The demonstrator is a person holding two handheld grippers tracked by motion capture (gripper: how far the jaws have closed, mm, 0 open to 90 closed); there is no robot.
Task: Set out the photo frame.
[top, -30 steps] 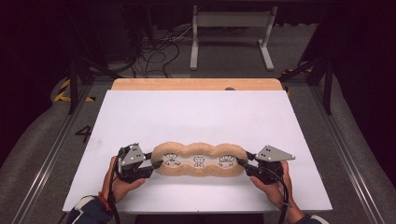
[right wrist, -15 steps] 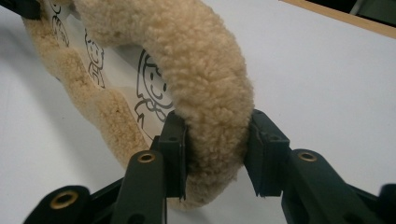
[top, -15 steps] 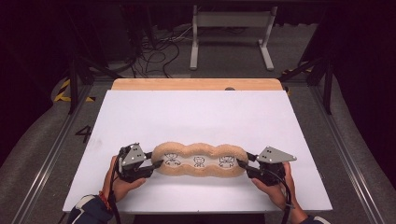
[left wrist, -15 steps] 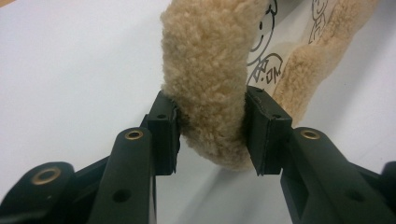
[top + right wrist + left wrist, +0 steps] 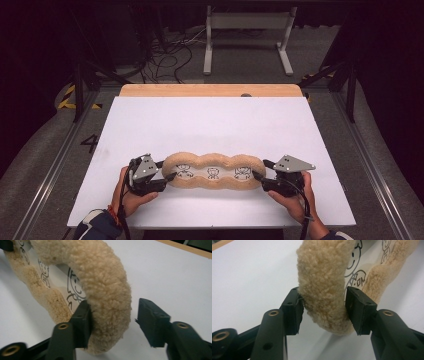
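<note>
A tan fleecy pad (image 5: 215, 161) with three lobes and cartoon figures drawn on its white inner panels lies on the white table (image 5: 210, 120) near the front edge. My left gripper (image 5: 166, 170) straddles the pad's left end; in the left gripper view its jaws (image 5: 323, 290) have just been opening and the fleece rim (image 5: 322, 270) sits between the pads, barely brushing them and unsqueezed. My right gripper (image 5: 260, 168) straddles the right end. Its jaws (image 5: 115, 302) have just been opening too: the fleece (image 5: 105, 277) leans on one pad, with a clear gap to the other.
A wooden strip (image 5: 210, 90) runs along the table's far edge. Beyond it, on the grey floor, stand a white metal frame (image 5: 245, 30) and loose cables (image 5: 165, 55). Dark stands flank both sides of the table.
Both pairs of jaws have spread wider around the ends of the fleecy pad. The hands and the pad stay where they were.
</note>
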